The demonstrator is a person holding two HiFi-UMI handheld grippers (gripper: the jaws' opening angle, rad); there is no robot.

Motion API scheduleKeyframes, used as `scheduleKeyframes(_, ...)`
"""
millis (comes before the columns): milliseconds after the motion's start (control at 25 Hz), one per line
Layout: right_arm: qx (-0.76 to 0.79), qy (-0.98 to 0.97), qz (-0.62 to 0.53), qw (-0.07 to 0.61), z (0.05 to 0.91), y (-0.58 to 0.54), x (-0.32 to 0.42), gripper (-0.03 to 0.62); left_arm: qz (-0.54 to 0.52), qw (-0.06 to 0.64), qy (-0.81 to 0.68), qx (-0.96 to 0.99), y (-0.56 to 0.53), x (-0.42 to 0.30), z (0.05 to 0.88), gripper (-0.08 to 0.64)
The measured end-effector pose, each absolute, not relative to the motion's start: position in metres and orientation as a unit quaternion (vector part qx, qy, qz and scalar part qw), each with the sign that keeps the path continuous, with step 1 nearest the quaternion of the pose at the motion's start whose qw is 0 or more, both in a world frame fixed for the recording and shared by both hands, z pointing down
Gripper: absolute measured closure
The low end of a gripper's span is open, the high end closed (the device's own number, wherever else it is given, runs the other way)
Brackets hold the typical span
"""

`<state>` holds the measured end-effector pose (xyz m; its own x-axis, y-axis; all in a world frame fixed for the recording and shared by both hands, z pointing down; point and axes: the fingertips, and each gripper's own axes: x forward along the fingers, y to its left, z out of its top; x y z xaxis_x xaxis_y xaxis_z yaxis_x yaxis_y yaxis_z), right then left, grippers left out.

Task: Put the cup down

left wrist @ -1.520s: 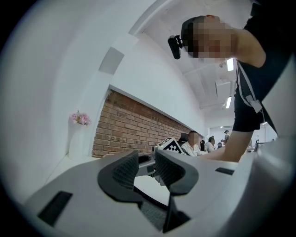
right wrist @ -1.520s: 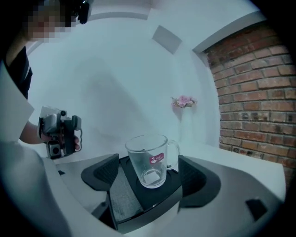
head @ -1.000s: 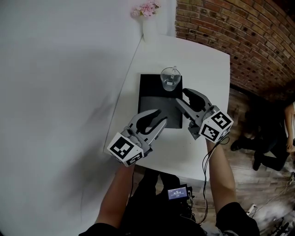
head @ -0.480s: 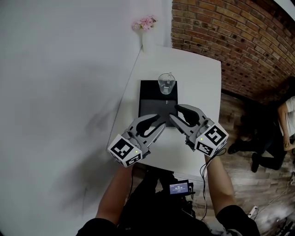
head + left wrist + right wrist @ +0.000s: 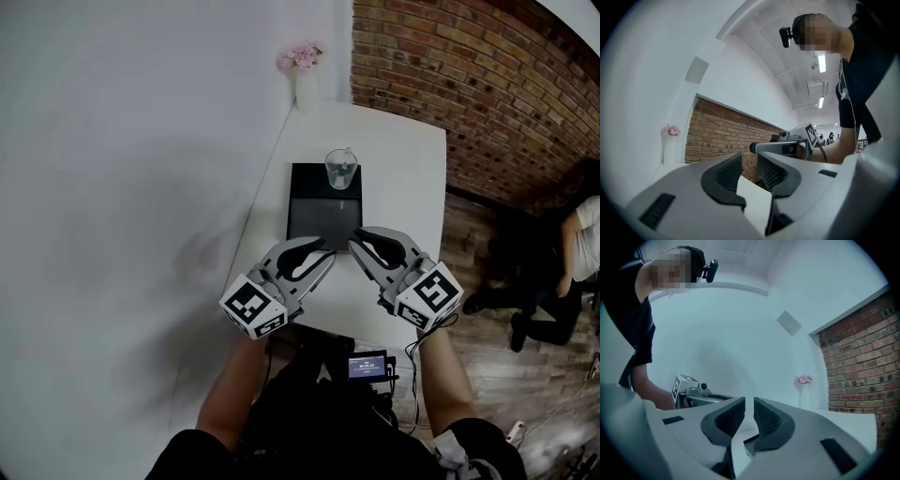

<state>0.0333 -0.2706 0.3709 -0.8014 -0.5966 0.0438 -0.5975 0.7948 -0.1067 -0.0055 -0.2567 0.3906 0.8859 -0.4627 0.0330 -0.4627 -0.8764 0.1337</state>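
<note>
A clear glass cup [image 5: 341,169] stands upright on the far end of a black mat [image 5: 319,214] on the white table [image 5: 403,187]. Neither gripper touches it. Both hang over the table's near part, short of the mat's near edge. My left gripper [image 5: 325,250] [image 5: 749,171] is open with nothing between its pads. My right gripper [image 5: 356,242] [image 5: 749,416] has its jaws closing, a narrow gap still shows and nothing is between them. Each gripper view shows the other gripper: the right one [image 5: 797,143] and the left one [image 5: 691,390].
A white vase with pink flowers [image 5: 302,67] [image 5: 803,385] stands at the table's far corner by the white wall. A brick wall [image 5: 469,84] runs along the right. Another person [image 5: 572,272] is on the wooden floor at the right.
Both grippers have drawn back toward me, away from the cup, which stays on the mat. The right gripper's jaws have narrowed. The left jaws keep the same gap.
</note>
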Motion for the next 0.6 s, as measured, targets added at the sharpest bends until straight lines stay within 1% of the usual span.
scheduleKeyframes(80, 0.32, -0.945, 0.06, 0.002, 0.37, -0.268, 0.035, 0.532, 0.0, 0.064, -0.239, 0.969, -0.255, -0.009, 0.388, 0.451)
scheduleKeyframes(200, 0.322, -0.945, 0.06, 0.003, 0.369, -0.258, 0.037, 0.545, -0.006, 0.062, -0.241, 0.969, -0.249, -0.01, 0.383, 0.471)
scheduleKeyframes(600, 0.332, -0.941, 0.069, 0.001, 0.369, -0.236, 0.04, 0.56, -0.019, 0.056, -0.22, 0.974, -0.231, 0.001, 0.378, 0.508)
